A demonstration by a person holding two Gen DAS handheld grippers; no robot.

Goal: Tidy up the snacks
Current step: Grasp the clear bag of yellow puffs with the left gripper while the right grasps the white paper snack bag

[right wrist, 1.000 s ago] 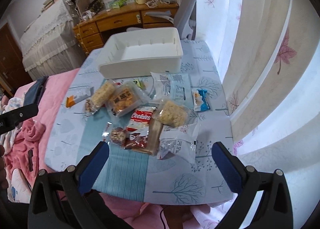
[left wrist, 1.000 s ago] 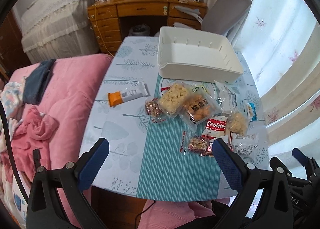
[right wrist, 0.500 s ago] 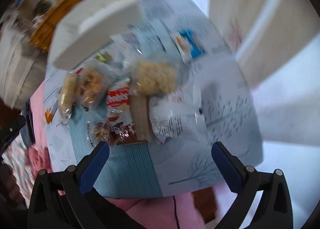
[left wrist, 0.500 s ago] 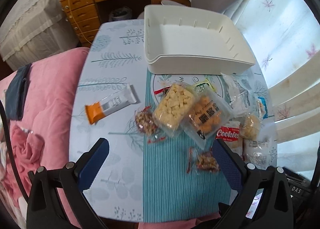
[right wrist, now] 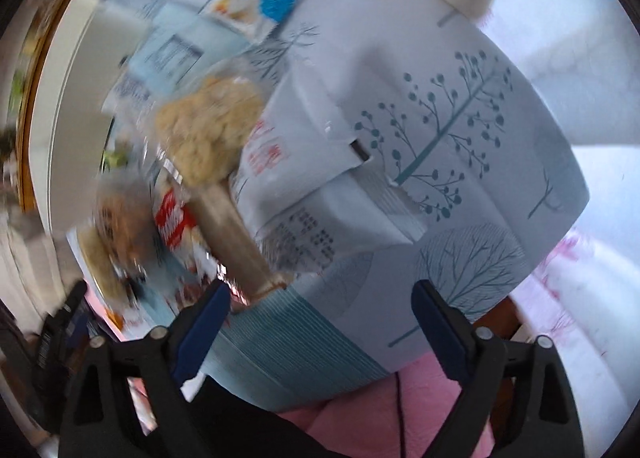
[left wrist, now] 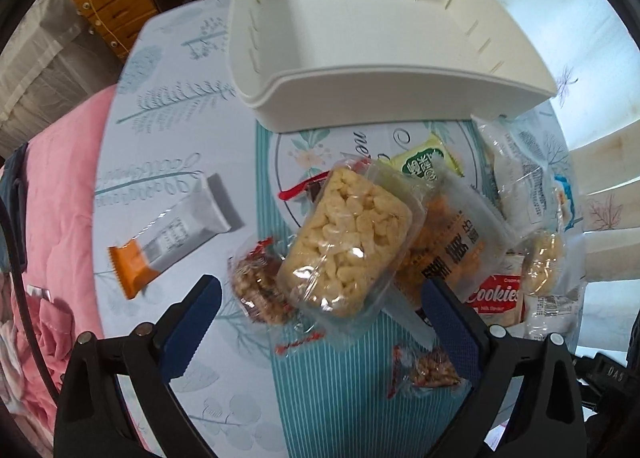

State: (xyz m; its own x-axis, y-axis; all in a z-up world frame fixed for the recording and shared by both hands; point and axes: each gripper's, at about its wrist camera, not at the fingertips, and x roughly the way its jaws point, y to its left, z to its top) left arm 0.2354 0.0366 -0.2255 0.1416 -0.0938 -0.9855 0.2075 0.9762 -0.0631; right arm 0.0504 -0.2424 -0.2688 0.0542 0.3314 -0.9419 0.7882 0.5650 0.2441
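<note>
Clear plastic wraps nearly every snack ahead of the left claw point(left wrist: 320, 318), and that is the likely trouble: the packets overlap, so a pinch on the puffed-rice packet point(left wrist: 348, 246) could drag the small nut packet point(left wrist: 260, 286) just left of it or the orange cracker packet point(left wrist: 452, 246) tucked under its right edge. The left claw is spread wide, holding nothing and touching nothing, its blue fingers point(left wrist: 192, 322) straddling the near end of the rice packet from above. Another nut packet point(left wrist: 428, 370) lies close by its right finger. Further ahead stands the white bin point(left wrist: 400, 98), with no snack in it; off to the left lies a grey-and-orange bar point(left wrist: 172, 234) on the bench point(left wrist: 168, 130).

From the right wrist the picture is smeared by motion, so a misjudged reach is the risk here; packets near the bench edge could be knocked off. The right claw point(right wrist: 320, 326) is also released and wide, gripping nothing. Ahead of it lies a white printed packet point(right wrist: 308, 194), with a round rice cake point(right wrist: 208, 134) beyond it to the left and a blue packet point(right wrist: 256, 6) farthest ahead.
</note>
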